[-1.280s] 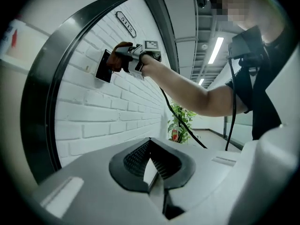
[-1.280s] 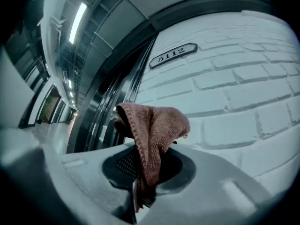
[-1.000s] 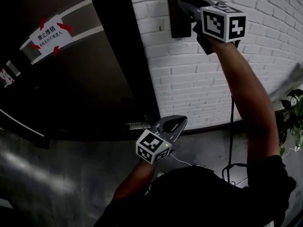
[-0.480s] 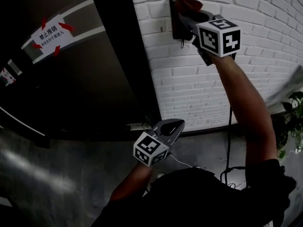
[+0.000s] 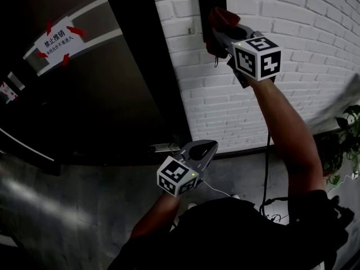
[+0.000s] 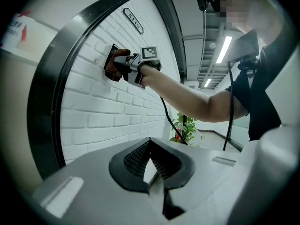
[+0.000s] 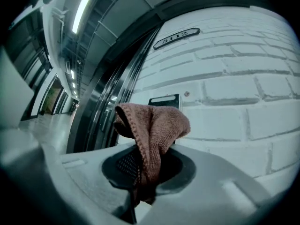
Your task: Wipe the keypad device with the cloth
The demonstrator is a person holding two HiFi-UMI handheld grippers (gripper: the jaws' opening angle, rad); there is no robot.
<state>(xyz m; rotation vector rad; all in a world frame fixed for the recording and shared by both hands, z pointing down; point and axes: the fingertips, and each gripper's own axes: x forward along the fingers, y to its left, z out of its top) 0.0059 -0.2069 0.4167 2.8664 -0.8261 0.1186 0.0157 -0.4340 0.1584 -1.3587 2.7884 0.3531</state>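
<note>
A black keypad device (image 5: 209, 3) is fixed to the white brick wall (image 5: 292, 16). My right gripper (image 5: 220, 31) is raised to it and shut on a red-brown cloth (image 5: 221, 17), which lies against the device's lower half. In the right gripper view the cloth (image 7: 152, 125) bunches up from the jaws and hides most of the keypad device (image 7: 165, 100). The left gripper view shows the same from the side: the cloth (image 6: 114, 65) pressed on the keypad device (image 6: 111, 52). My left gripper (image 5: 202, 149) hangs low by the door frame, shut and holding nothing.
A dark metal door frame (image 5: 149, 66) runs left of the keypad, with a sign with red arrows (image 5: 59, 38) beyond it. A room number plate (image 7: 176, 38) sits above. A black cable (image 5: 266, 167) hangs down the wall. A potted plant (image 5: 349, 139) stands at the right.
My right gripper has drawn the cloth downward over the keypad, so the device's top now shows above it. The left gripper has barely moved.
</note>
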